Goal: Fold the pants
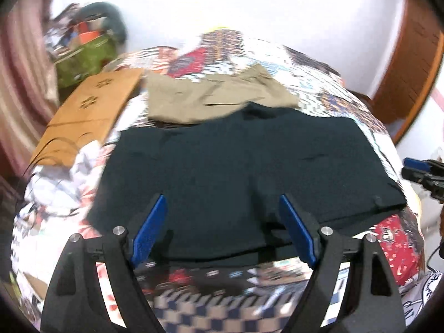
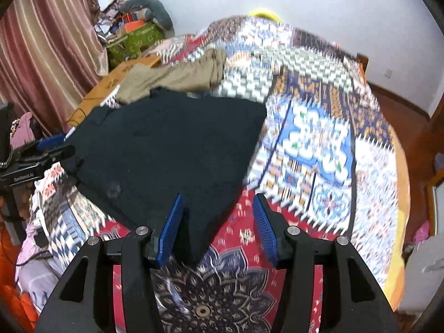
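Dark pants detail lost, blur.

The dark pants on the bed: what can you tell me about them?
The dark pants look near-black, of plain matte cloth, folded into a flat block on the patterned bedspread. A button shows near one corner. Their far edge overlaps the tan pants. Neither the left gripper nor the right gripper grips them.

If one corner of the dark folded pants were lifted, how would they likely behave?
The dark folded pants lie flat and follow the patterned bedspread, so they are probably floppy and would drape from the held corner. Stacked layers show at the near edge, so the fold may well open. Pushed, the cloth would likely bunch rather than slide.
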Demonstrator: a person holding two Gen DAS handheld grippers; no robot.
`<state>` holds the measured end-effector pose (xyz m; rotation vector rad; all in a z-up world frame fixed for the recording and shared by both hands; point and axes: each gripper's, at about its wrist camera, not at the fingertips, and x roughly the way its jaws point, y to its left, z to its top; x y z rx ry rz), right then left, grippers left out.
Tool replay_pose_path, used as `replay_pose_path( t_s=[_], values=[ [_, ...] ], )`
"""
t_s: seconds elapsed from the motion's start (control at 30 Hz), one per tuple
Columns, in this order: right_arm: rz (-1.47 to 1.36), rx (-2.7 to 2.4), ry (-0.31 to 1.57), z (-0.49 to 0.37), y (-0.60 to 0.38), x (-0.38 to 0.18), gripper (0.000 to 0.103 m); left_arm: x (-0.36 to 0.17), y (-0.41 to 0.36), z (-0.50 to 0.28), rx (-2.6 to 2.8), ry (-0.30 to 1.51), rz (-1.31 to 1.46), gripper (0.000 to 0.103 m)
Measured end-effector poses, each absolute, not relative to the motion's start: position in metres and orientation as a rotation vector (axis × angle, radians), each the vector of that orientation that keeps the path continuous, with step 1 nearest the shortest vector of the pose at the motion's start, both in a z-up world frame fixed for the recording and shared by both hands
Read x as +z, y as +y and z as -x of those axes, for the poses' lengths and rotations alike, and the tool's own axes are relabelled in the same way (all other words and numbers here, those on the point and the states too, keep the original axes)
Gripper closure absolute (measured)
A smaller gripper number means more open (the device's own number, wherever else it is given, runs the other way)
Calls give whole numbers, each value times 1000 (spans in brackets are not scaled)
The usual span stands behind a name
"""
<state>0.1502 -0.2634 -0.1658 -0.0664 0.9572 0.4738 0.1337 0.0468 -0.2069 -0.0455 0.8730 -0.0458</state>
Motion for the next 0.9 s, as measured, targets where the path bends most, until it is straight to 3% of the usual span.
replay_pose_path(
  t_s=[0.3,0.57,0.9],
  values=[
    [115,525,910,-163,-224,-167,54,-239,130,-111,69,956,314,20],
    [138,517,1006,-167,-211,-205,54,-274,141,-113,-11,1037,531,20],
    [146,534,1012,-166,-211,-209,54,-288,155,-134,-57,1008,694,20]
  ],
)
